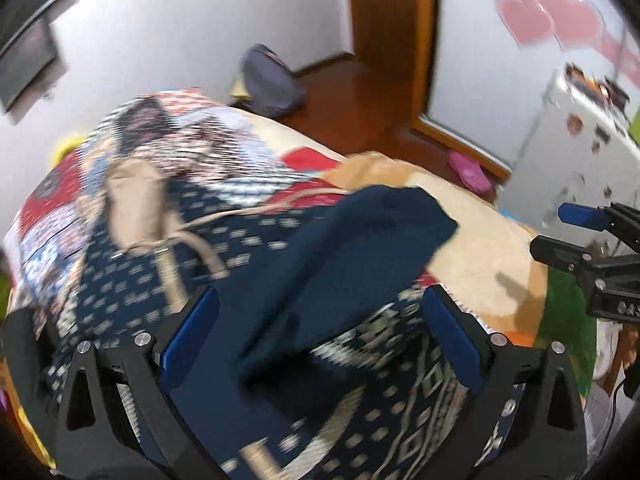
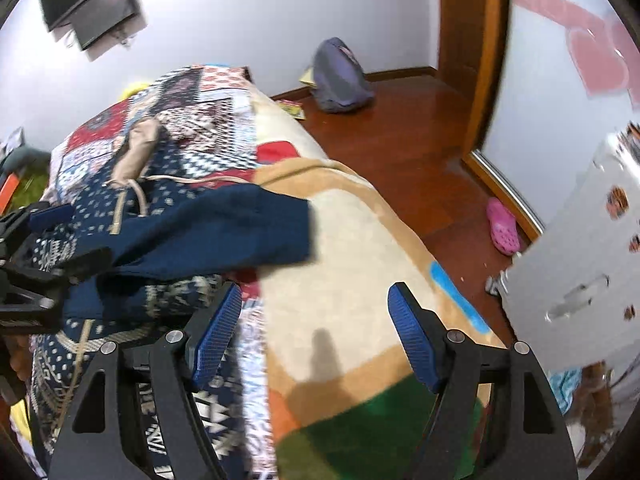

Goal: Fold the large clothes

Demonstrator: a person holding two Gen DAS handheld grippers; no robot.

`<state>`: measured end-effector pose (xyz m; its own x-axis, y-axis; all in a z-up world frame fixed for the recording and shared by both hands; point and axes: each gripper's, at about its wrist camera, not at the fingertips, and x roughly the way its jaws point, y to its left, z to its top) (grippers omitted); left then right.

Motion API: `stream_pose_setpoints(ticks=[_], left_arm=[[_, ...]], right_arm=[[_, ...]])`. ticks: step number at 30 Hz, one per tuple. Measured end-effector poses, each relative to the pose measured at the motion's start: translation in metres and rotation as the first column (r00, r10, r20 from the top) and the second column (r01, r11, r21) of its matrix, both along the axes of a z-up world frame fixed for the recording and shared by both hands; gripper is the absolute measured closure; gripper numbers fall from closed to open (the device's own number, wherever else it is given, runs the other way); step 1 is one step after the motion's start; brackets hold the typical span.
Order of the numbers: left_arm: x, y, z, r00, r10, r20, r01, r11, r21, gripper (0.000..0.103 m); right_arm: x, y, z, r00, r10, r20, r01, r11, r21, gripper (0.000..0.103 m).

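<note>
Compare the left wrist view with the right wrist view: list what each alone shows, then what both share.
Only the left wrist view: the left gripper from behind, jaws wide over the navy patterned knit garment.
Only the right wrist view: the right gripper from behind, open over the beige blanket, and a blue stripe on it.
Both: garment, blanket, grey backpack, pink clog, white cabinet.

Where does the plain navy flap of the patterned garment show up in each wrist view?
Left wrist view: the navy flap runs from centre down between the open left gripper.
Right wrist view: it lies left of centre, up-left of the open right gripper.
Shared landmark: the pink clog on the floor.
</note>
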<state>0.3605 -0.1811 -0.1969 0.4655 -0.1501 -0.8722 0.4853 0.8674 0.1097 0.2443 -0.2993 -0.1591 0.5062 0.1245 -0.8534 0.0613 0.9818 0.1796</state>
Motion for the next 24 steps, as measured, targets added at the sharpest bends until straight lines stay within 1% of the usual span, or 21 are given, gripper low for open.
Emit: stream_pose_setpoints(ticks=[2,4,5,6,8,10,12,13,14,15,16,17,18,20,24], left_arm=[[0.005,-0.022,-0.016,0.998,-0.047,-0.033,0.047,0.999,0.013,0.001],[0.010,-0.039,-0.034,0.995,-0.071,-0.066,0.073,0.997,0.034,0.001],[0.013,-0.046,-0.042,0.993,-0.080,-0.082,0.083,0.996,0.039,0.003],[0.015,-0.052,-0.049,0.991,-0.091,-0.101,0.095,0.995,0.041,0.008],[0.018,-0.060,-0.061,0.985,-0.106,-0.133,0.114,0.992,0.052,0.013],[0.024,-0.064,-0.072,0.983,-0.102,-0.152,0.113,0.992,0.063,0.018],[0.029,-0.065,-0.079,0.982,-0.091,-0.163,0.102,0.993,0.063,0.032],[0.031,-0.064,-0.080,0.984,-0.082,-0.161,0.093,0.994,0.064,0.036],[0.033,-0.063,-0.080,0.985,-0.076,-0.157,0.087,0.994,0.062,0.043],[0.035,-0.063,-0.080,0.985,-0.073,-0.155,0.082,0.995,0.058,0.052],[0.037,-0.061,-0.078,0.986,-0.067,-0.151,0.075,0.996,0.050,0.060],[0.039,-0.057,-0.076,0.987,-0.060,-0.149,0.066,0.997,0.038,0.076],[0.042,-0.055,-0.075,0.987,-0.055,-0.150,0.059,0.998,0.024,0.089],[0.047,-0.042,-0.062,0.986,-0.030,-0.163,0.022,0.999,-0.049,0.095],[0.051,-0.013,-0.025,0.992,0.039,-0.120,-0.056,0.988,-0.146,0.096]], right_arm=[[0.000,-0.004,-0.008,1.000,-0.018,-0.013,0.018,1.000,0.012,0.031],[-0.003,-0.012,-0.013,0.999,-0.031,-0.022,0.032,0.999,0.023,0.031],[-0.002,-0.013,-0.017,0.999,-0.039,-0.029,0.039,0.999,0.028,0.031],[-0.002,-0.016,-0.019,0.998,-0.044,-0.034,0.045,0.998,0.033,0.031],[-0.004,-0.023,-0.022,0.998,-0.051,-0.045,0.052,0.998,0.040,0.031],[-0.005,-0.025,-0.024,0.997,-0.056,-0.053,0.059,0.997,0.047,0.030],[-0.006,-0.028,-0.026,0.997,-0.060,-0.056,0.063,0.997,0.054,0.030],[-0.006,-0.029,-0.026,0.997,-0.060,-0.057,0.063,0.996,0.059,0.030],[-0.006,-0.029,-0.026,0.997,-0.059,-0.057,0.062,0.996,0.062,0.030],[-0.006,-0.029,-0.026,0.997,-0.059,-0.057,0.063,0.996,0.062,0.030],[-0.006,-0.028,-0.026,0.997,-0.058,-0.060,0.062,0.996,0.062,0.030],[-0.006,-0.028,-0.026,0.997,-0.056,-0.060,0.060,0.996,0.064,0.030],[-0.006,-0.027,-0.026,0.997,-0.053,-0.060,0.057,0.996,0.066,0.030],[-0.005,-0.024,-0.024,0.997,-0.044,-0.059,0.048,0.997,0.067,0.030],[-0.001,-0.014,-0.020,0.999,-0.023,-0.046,0.026,0.997,0.071,0.030]])
